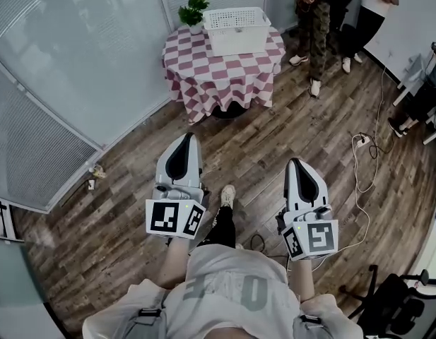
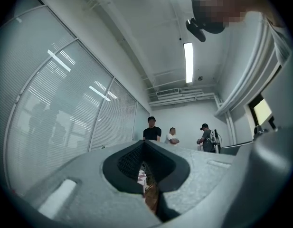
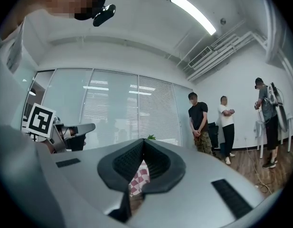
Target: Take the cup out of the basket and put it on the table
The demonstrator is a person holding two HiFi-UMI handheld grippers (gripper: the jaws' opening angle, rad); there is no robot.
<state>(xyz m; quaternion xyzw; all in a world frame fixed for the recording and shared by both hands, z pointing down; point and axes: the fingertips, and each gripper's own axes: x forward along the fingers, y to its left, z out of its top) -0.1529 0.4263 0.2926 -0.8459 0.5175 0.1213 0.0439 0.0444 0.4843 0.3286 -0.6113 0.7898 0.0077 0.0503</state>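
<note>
A white basket (image 1: 237, 28) stands on a small round table with a red and white checked cloth (image 1: 203, 66) at the far side of the room. No cup shows; the basket's inside is hidden from here. My left gripper (image 1: 184, 140) and right gripper (image 1: 297, 164) are held side by side at waist height, well short of the table. Both are shut, tips meeting, with nothing between them. In the left gripper view the left gripper's (image 2: 144, 144) jaws touch at the front, and a strip of the checked cloth (image 2: 142, 175) shows through the gap below. The right gripper (image 3: 143, 141) view shows the same.
A potted plant (image 1: 193, 11) sits on the table beside the basket. Glass partitions with blinds (image 1: 76, 69) run along the left. Two people (image 1: 316, 13) stand right of the table. A white cable (image 1: 362, 182) trails over the wooden floor; a dark chair (image 1: 394, 302) is at lower right.
</note>
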